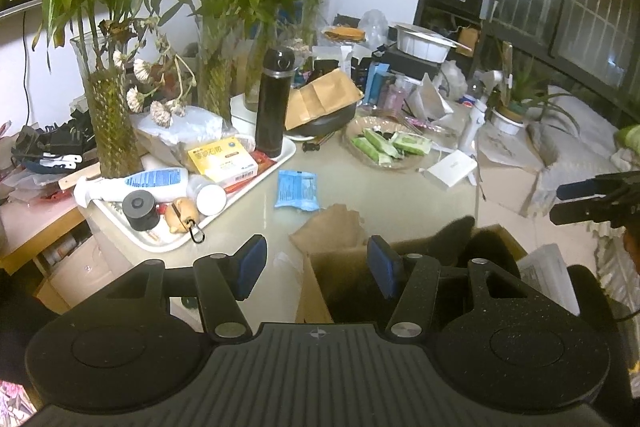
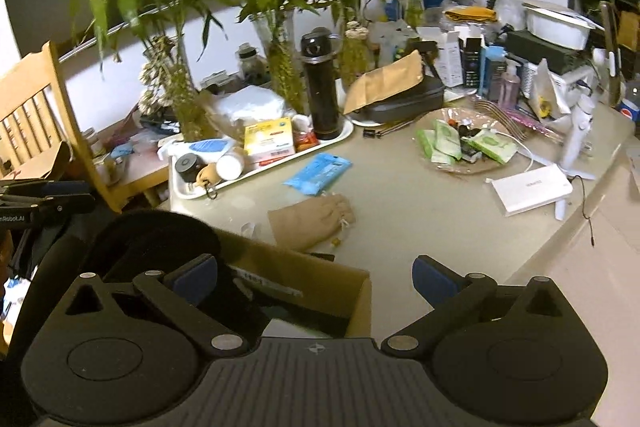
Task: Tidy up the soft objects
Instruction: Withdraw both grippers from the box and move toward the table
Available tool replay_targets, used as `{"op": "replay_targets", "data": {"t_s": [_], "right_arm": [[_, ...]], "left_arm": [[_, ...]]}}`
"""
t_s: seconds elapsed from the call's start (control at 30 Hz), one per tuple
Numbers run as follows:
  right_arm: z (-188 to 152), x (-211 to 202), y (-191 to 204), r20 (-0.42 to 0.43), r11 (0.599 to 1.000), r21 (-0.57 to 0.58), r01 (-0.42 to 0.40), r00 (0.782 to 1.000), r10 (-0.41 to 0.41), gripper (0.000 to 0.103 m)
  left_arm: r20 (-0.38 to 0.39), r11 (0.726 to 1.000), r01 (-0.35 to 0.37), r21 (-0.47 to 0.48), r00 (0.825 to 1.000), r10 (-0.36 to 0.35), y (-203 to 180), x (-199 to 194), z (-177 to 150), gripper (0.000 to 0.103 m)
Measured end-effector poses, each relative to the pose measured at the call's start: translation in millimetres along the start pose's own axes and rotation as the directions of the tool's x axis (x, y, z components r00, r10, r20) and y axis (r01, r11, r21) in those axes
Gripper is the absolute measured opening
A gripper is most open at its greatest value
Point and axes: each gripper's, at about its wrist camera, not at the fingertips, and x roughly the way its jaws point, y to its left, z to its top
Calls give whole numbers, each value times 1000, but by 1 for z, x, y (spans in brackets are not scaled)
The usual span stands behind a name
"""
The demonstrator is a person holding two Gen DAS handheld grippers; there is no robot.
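1. At the counter's near edge sits an open cardboard box (image 2: 320,287) with dark cloth (image 1: 452,239) inside, part of it draped over the rim.
2. Left gripper (image 1: 316,267): jaws about half open, nothing between the pads; it hangs above the near corner of the box.
3. Right gripper (image 2: 314,279): jaws spread fully wide and empty, over the box's other corner.
4. Tan drawstring pouch (image 2: 310,221) lies on the counter just behind the box.
5. Blue packet (image 2: 318,173) lies flat, mid-counter, just beyond the pouch, near a white tray (image 2: 344,135).
6. Green wipe packs (image 2: 448,141) rest in a glass dish (image 2: 456,167) toward the far right.
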Motion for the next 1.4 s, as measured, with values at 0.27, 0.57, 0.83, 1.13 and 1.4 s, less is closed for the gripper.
{"op": "replay_targets", "data": {"t_s": [0.27,0.57,0.83,1.13,1.4], "right_arm": [[19,11,-12,9,999,27,35,999,-35,103],[28,20,-20,62,999,23,46,997,-47,103],[19,36,-36,66,998,46,44,997,-47,103],[8,54,-53,61,995,100,2,998,-8,103],[10,80,-63,30,996,92,8,999,-11,103]], "left_arm": [[34,1000,1,-6,999,-1,4,6,20,55],[53,999,-9,33,999,8,5,9,23,58],[47,998,-29,56,999,26,14,21,18,72],[37,999,-20,33,999,19,28,39,18,76],[34,1000,2,24,999,-3,37,60,19,76]]}}
